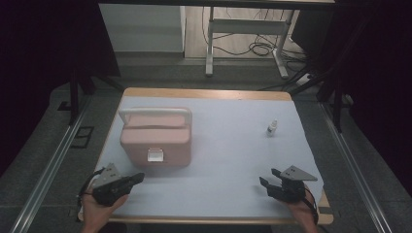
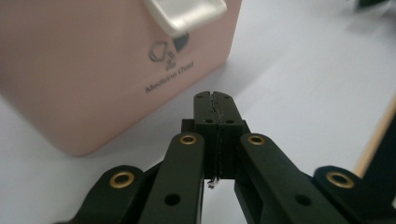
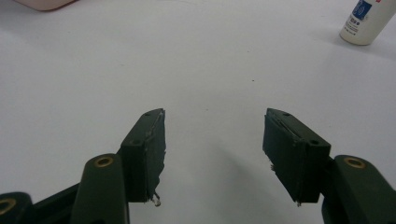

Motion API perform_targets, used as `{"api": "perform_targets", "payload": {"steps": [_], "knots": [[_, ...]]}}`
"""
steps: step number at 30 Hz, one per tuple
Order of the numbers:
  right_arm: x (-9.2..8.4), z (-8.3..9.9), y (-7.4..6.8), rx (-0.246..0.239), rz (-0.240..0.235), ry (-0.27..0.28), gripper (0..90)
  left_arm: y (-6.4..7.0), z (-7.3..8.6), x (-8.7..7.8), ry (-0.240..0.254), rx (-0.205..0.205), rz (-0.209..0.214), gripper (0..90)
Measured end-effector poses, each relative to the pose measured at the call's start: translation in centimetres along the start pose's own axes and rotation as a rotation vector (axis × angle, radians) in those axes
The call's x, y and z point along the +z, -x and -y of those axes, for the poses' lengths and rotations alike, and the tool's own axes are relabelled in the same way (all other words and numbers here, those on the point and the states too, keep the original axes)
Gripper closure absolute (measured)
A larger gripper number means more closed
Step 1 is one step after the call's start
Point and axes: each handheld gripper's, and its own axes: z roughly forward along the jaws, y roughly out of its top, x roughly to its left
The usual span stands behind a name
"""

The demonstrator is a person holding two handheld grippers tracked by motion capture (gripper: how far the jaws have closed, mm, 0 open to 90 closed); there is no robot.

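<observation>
Left gripper (image 1: 137,178) low at the near-left corner of the white table (image 1: 233,160), jaws pressed flat together, nothing pinched, tips aimed at the pink medicine box (image 1: 156,137) just ahead. Box sitting on the left half of the table, lid down, white latch (image 1: 155,155) on the near face, white handle (image 1: 154,112) folded toward the back. Right gripper (image 1: 268,178) at the near-right corner, jaws spread wide and empty. Small white bottle (image 1: 272,127) upright beyond it, well apart.
</observation>
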Motion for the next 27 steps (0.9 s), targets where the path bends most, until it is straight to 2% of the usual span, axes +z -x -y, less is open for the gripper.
{"api": "perform_targets", "payload": {"steps": [4,5,6,7,8,11,12,15,17,21,22,27], "knots": [[-0.1,0.0,0.0,0.003,0.01,0.002,39.3,-1.8,0.5,-1.5,0.006,-0.033,-0.049,90.0],[-0.1,0.0,0.0,0.003,0.01,0.002,39.3,-1.8,0.5,-1.5,0.006,-0.033,-0.049,90.0],[0.0,0.1,0.1,0.007,0.015,-0.002,39.4,-2.6,0.5,-2.1,0.018,-0.054,-0.059,90.0],[0.0,0.1,0.1,0.007,0.015,-0.002,39.4,-2.6,0.5,-2.1,0.018,-0.054,-0.059,90.0],[0.0,0.1,0.1,0.006,0.016,-0.003,39.4,-3.6,0.3,-2.5,0.027,-0.065,-0.077,90.0],[0.0,0.2,0.1,0.004,0.016,-0.007,39.4,-4.3,0.1,-2.7,0.026,-0.073,-0.102,90.0],[0.0,0.2,0.0,0.002,0.017,-0.009,39.4,-5.2,-0.1,-3.0,0.028,-0.081,-0.124,90.0],[0.0,0.2,0.0,-0.001,0.016,-0.009,39.4,-6.6,-0.4,-3.4,0.035,-0.101,-0.148,90.0],[0.0,0.2,0.0,0.0,0.016,-0.009,39.4,-7.0,-0.6,-3.4,0.036,-0.11,-0.152,90.0],[0.0,0.2,0.1,0.003,0.022,-0.014,39.4,-9.1,-1.7,-2.8,0.031,-0.122,-0.163,90.0],[0.0,0.2,0.1,0.003,0.022,-0.014,39.4,-9.1,-1.7,-2.8,0.031,-0.122,-0.163,90.0],[0.0,0.2,0.0,-0.001,0.024,-0.016,39.4,-11.1,-2.9,-0.6,0.005,-0.138,-0.154,90.0]]}}
